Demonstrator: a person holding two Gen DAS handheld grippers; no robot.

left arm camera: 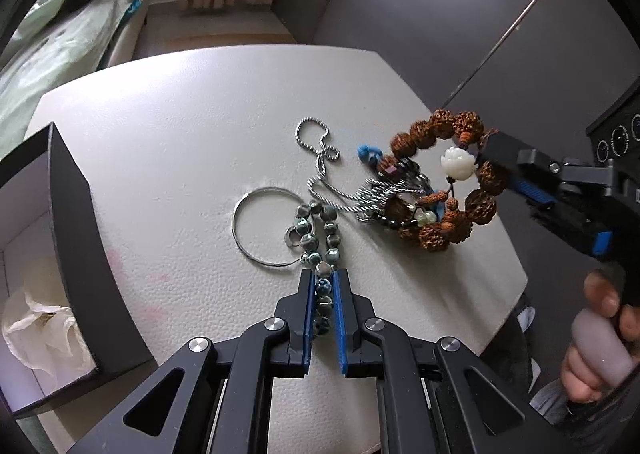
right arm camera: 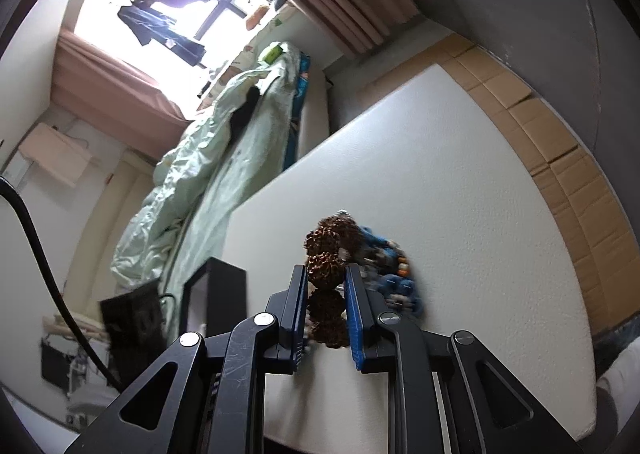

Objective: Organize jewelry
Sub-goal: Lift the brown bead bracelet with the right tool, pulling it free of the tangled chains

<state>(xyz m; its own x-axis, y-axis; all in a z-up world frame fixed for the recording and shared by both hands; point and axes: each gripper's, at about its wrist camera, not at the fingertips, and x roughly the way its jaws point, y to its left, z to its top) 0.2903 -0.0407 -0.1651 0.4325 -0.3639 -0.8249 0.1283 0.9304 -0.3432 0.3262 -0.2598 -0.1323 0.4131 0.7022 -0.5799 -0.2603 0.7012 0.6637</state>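
My left gripper [left arm camera: 323,278] is shut on a bracelet of grey-green beads [left arm camera: 320,238] that trails across the white table [left arm camera: 168,158]. My right gripper [right arm camera: 326,274], also in the left wrist view [left arm camera: 490,152], is shut on a brown seed-bead bracelet [left arm camera: 444,178] with a white lotus bead [left arm camera: 458,162] and lifts it tilted above a pile of jewelry. The same bracelet shows between the blue pads in the right wrist view [right arm camera: 326,266]. A silver chain [left arm camera: 320,150] and a thin silver hoop [left arm camera: 260,230] lie on the table.
An open black box [left arm camera: 76,238] with white paper inside stands at the table's left; it also shows in the right wrist view [right arm camera: 220,294]. Blue-corded jewelry [right arm camera: 392,270] lies under the brown bracelet. A bed with a green quilt [right arm camera: 208,182] is beyond the table.
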